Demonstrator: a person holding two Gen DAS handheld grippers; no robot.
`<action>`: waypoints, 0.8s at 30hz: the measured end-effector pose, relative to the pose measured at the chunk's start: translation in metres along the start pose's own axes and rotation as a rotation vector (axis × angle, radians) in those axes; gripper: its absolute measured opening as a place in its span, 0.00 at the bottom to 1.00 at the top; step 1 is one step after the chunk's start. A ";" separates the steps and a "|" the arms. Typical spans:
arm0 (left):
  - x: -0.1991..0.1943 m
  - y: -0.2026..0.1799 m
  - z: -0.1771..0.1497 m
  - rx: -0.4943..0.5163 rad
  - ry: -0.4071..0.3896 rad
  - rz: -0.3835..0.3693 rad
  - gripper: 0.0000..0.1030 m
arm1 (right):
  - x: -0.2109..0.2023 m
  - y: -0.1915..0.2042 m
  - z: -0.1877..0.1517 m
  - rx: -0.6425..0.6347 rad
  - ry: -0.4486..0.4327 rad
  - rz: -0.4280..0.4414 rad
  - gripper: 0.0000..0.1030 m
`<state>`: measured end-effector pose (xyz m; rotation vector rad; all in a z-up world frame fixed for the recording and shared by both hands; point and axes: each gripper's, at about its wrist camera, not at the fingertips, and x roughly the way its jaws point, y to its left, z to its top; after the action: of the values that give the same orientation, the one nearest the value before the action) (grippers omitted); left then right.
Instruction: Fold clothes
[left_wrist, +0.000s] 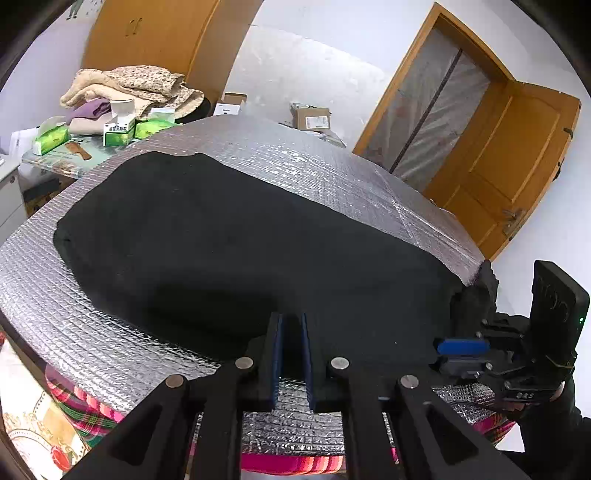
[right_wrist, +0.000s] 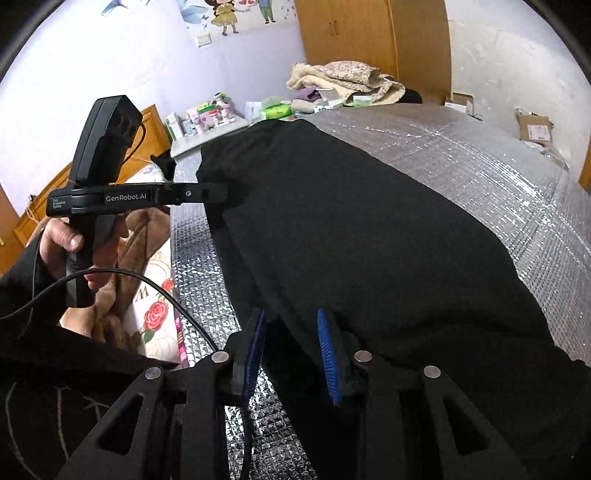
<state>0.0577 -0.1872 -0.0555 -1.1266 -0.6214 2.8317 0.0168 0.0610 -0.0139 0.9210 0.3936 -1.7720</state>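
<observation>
I am working a black garment that is lying spread across the silver foil-covered counter, filling the middle of both frames, with its near hem hanging toward me at the bottom of each picture. I judge it is laid flat like this so I can take the near edge at two places and carry it over in one fold.

My left hand-held gripper is sitting at the lower centre of the left wrist view, its blue pads a narrow gap apart over the hem; I cannot tell whether cloth is actually pinched between them, since the fabric is dark against dark. My right hand-held gripper is standing wider apart at the lower centre of its own view, with a raised ridge of the black cloth running between the pads, which do not look pressed on it.

The right wrist view is showing what the left cannot: my hand wrapped round the left tool's grip at the left of the frame, and a trailing cable. The left wrist view is showing the open wooden door at upper right and the pile of folded clothes at upper left more plainly.
</observation>
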 end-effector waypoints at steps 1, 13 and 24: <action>0.000 0.001 0.000 -0.001 0.000 0.002 0.10 | 0.001 0.000 0.001 0.002 0.003 -0.003 0.08; -0.016 0.008 -0.005 -0.054 -0.042 0.046 0.11 | -0.012 0.005 0.007 -0.002 -0.048 -0.035 0.02; -0.031 0.051 -0.017 -0.343 -0.130 0.023 0.30 | -0.034 0.025 0.005 -0.039 -0.106 -0.019 0.02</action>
<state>0.0975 -0.2338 -0.0657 -0.9942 -1.1464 2.9093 0.0426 0.0698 0.0184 0.7951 0.3684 -1.8151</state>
